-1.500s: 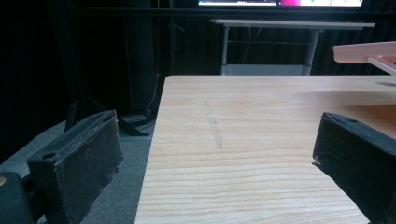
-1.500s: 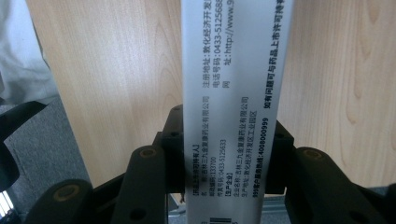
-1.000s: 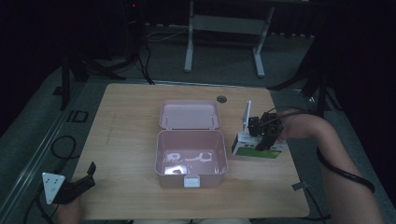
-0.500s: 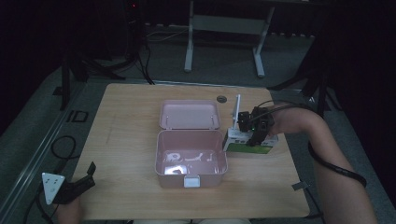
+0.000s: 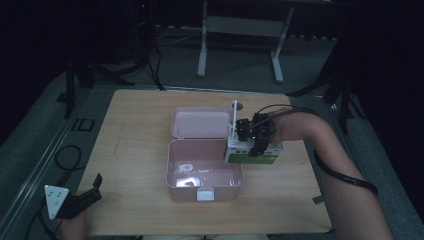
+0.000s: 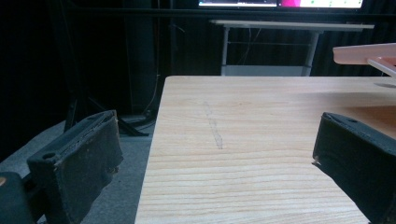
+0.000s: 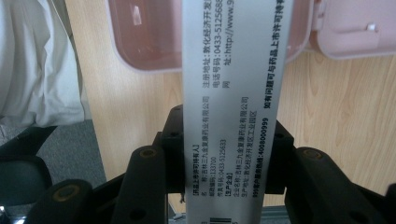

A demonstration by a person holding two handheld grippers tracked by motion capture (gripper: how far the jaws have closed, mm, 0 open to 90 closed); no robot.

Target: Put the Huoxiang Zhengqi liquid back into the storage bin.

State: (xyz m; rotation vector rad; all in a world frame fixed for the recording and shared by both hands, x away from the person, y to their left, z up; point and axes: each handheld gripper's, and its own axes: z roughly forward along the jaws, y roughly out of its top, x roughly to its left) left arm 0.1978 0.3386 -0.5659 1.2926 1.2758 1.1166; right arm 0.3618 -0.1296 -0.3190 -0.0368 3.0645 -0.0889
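1. The wooden table (image 5: 140, 150) is lying under dim light in the high view, with its pale grain showing more clearly in the left gripper view.
2. A pink plastic box (image 5: 204, 172) is sitting open near the middle of the table, its lid (image 5: 200, 122) lying flat behind it, away from the person. Some small pale things are lying on the box floor, too dim and small to make out.
3. A white and green carton (image 5: 252, 152) is hanging at the right wall of the pink box, with its left end over the rim. In the right gripper view its long white face (image 7: 233, 93) is running up the middle, covered in small black print and numbers, with both ends cut off by the frame.
4. The right gripper (image 5: 255, 137) is clamping the carton from above, its black jaws pressing on both sides of the white face in its own view.
5. The left gripper (image 5: 82, 200) is resting at the near left corner of the table, its jaws standing wide apart with nothing between them; a grey plate is sitting on its back.
6. A small dark round thing (image 5: 239, 106) is lying behind the lid, too small to identify.
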